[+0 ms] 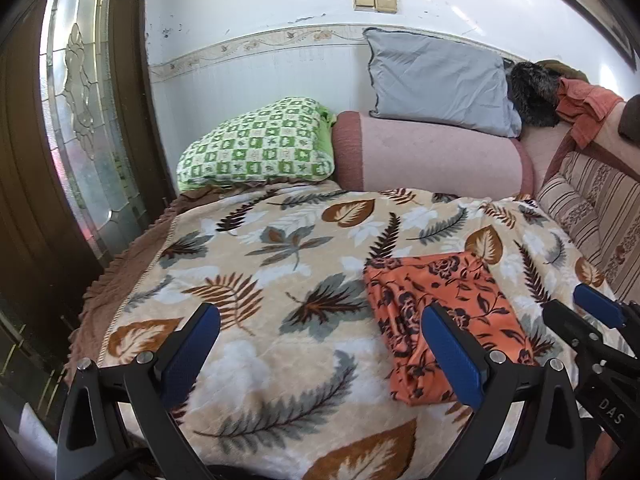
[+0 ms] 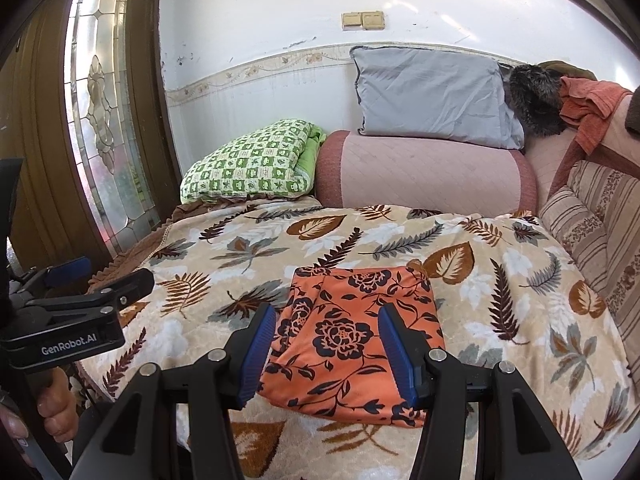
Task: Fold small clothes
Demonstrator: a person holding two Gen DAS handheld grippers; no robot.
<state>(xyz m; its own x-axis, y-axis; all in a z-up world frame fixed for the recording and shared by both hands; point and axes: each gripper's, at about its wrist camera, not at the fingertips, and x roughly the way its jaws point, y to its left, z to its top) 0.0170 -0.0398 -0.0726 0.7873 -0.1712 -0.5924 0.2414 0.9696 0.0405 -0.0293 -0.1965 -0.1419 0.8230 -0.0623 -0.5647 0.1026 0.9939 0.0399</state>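
orange flowered cloth [image 2: 352, 340]: folded flat on leaf blanket [image 2: 500, 320], near front edge | left gripper [image 1: 320, 344]: wide apart, empty, above blanket beside cloth | right gripper [image 2: 326, 354]: wide apart, empty, above cloth | green checked pillow [image 2: 248, 164], grey pillow [image 2: 432, 96]: far edge
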